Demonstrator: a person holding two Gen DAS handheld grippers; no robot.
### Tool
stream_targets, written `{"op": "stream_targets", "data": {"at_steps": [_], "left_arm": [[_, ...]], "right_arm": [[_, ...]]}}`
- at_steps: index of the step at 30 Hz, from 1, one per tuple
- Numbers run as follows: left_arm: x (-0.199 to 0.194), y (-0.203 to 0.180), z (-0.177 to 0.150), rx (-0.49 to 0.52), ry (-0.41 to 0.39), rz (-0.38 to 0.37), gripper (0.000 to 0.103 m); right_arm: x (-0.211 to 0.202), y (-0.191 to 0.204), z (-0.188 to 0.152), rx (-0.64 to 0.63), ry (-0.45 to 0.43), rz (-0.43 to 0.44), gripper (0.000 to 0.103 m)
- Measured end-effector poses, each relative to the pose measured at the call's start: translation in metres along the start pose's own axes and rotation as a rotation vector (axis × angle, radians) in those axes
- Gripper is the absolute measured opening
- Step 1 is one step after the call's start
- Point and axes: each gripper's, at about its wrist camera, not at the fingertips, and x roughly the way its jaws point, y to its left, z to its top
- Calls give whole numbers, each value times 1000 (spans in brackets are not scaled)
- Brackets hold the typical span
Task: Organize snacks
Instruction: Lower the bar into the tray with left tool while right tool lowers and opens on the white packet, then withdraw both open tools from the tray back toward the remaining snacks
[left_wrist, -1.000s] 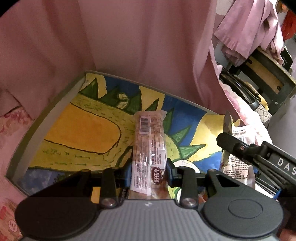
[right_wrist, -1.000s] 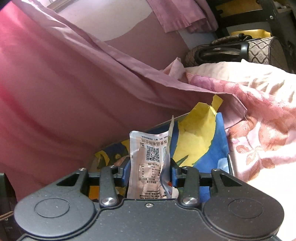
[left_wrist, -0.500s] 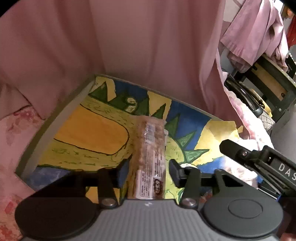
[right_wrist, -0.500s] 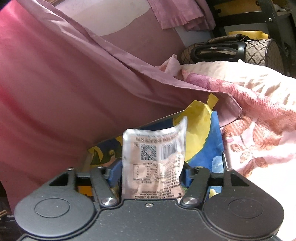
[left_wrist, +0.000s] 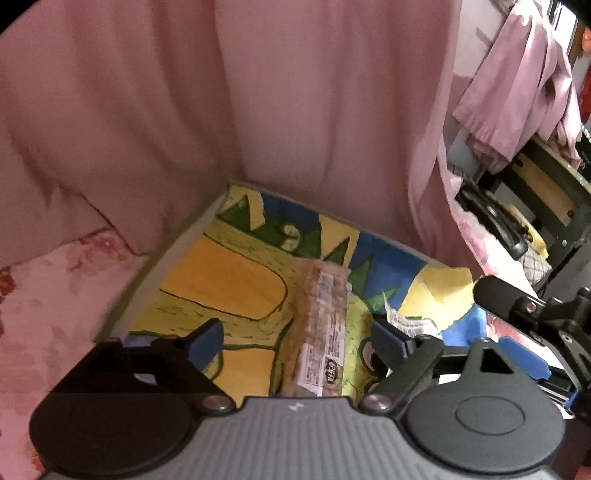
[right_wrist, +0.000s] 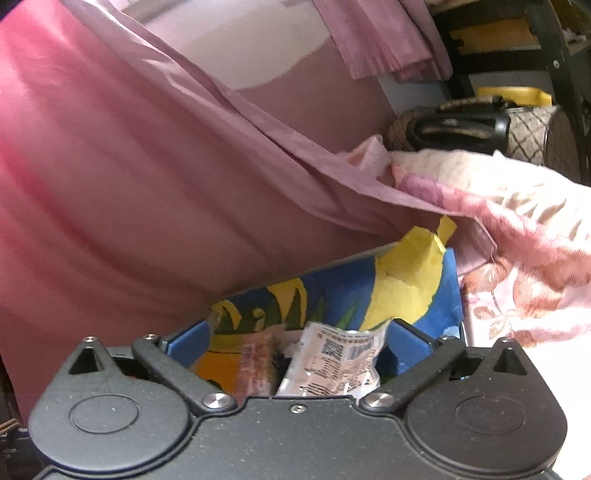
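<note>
The long snack bar (left_wrist: 323, 332) lies flat on the painted board (left_wrist: 221, 280), between the left tool's (left_wrist: 295, 338) jaws, which are opening wide. The crinkly white packet (right_wrist: 332, 365) lies beside it under the right tool (right_wrist: 299, 341), also opening. Both look light and soft; pinch each across its middle.

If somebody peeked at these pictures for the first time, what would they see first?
Probably the bright painted board, yellow, blue and green, below the pink curtain. A long clear snack pack lies on it between the opening left gripper's blue pads, with a white packet beside it.
</note>
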Motion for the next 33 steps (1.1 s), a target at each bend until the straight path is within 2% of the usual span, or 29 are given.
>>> {"op": "stream_targets", "data": {"at_steps": [8, 15, 19, 26, 33], "left_arm": [[-58, 5, 4, 1, -109, -17, 102], [-110, 9, -3, 36, -181, -41, 102], [-136, 14, -14, 45, -223, -59, 103], [-177, 28, -36, 87, -295, -47, 103], [-206, 43, -68, 150, -353, 2, 103]], "right_arm": [[-54, 27, 1, -101, -106, -18, 102], [-106, 57, -16, -216, -218, -35, 102], [-131, 65, -31, -231, -268, -60, 102], [-165, 70, -55, -255, -306, -78, 102], [-186, 81, -94, -392, -292, -105, 102]]}}
